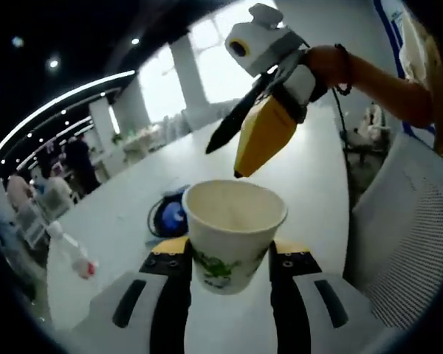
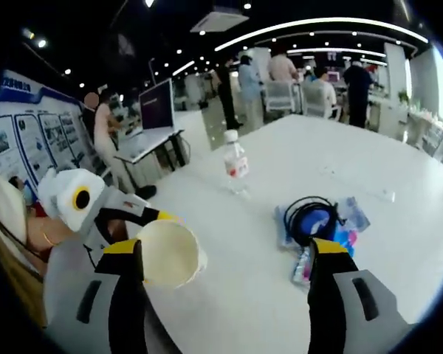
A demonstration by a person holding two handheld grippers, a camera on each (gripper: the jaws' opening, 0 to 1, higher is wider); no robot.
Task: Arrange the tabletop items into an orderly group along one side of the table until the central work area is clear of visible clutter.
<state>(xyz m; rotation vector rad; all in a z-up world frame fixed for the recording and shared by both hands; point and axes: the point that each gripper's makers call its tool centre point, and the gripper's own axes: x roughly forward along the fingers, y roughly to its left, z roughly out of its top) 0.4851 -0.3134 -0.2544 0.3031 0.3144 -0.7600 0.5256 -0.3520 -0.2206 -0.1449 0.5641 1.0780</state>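
While my left gripper point(image 1: 229, 267) clamps the paper cup point(image 1: 232, 234) above the table point(image 1: 303, 169), over-squeezing could crumple it; my right gripper point(image 2: 225, 273) hangs open, empty.

the white table point(image 2: 280, 147) is lying bare across its far half and along its near edge. the middle is being blocked by a water bottle point(image 2: 235, 164) standing upright, and by a coiled black cable point(image 2: 308, 215) resting on blue packets point(image 2: 348, 221). a paper cup point(image 1: 231, 234) is being held between the left gripper's point(image 1: 229, 269) jaws, above the tabletop.
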